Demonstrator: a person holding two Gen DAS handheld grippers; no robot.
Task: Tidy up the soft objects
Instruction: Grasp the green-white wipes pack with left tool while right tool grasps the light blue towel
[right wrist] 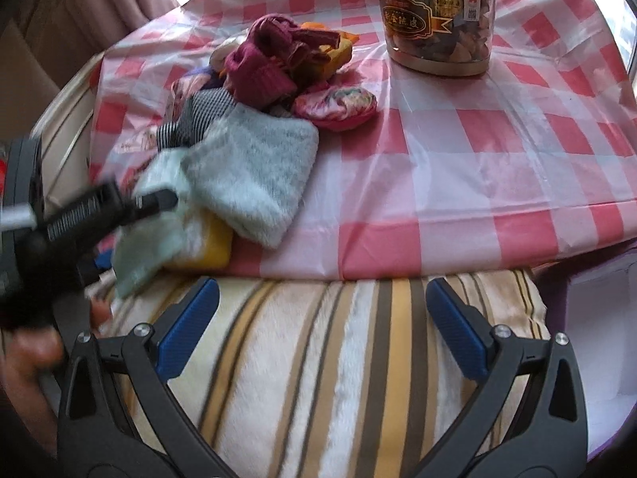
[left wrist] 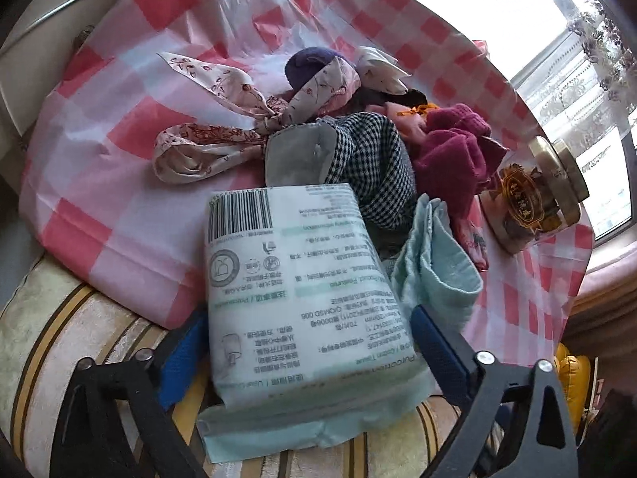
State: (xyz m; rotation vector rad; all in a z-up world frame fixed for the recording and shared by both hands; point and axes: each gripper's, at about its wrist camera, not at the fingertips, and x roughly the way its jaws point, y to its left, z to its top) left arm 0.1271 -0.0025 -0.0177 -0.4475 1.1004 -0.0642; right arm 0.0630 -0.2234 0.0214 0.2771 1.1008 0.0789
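Lying between the left gripper's (left wrist: 314,354) wide blue fingers (left wrist: 440,352), a tissue pack (left wrist: 302,290) overhangs the checked tablecloth (left wrist: 103,183); pad contact is hidden. Right gripper (right wrist: 322,326) gapes empty.

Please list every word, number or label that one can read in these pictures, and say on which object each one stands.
"Cotton Tissue": on the tissue pack, upside down in the left wrist view.
"Q/QMSD 006": on the same pack.
Barcode digits and small Chinese print on the pack: too small to read.
Gold Chinese characters on the jar: too blurred to read with certainty.
Nothing else shows text.
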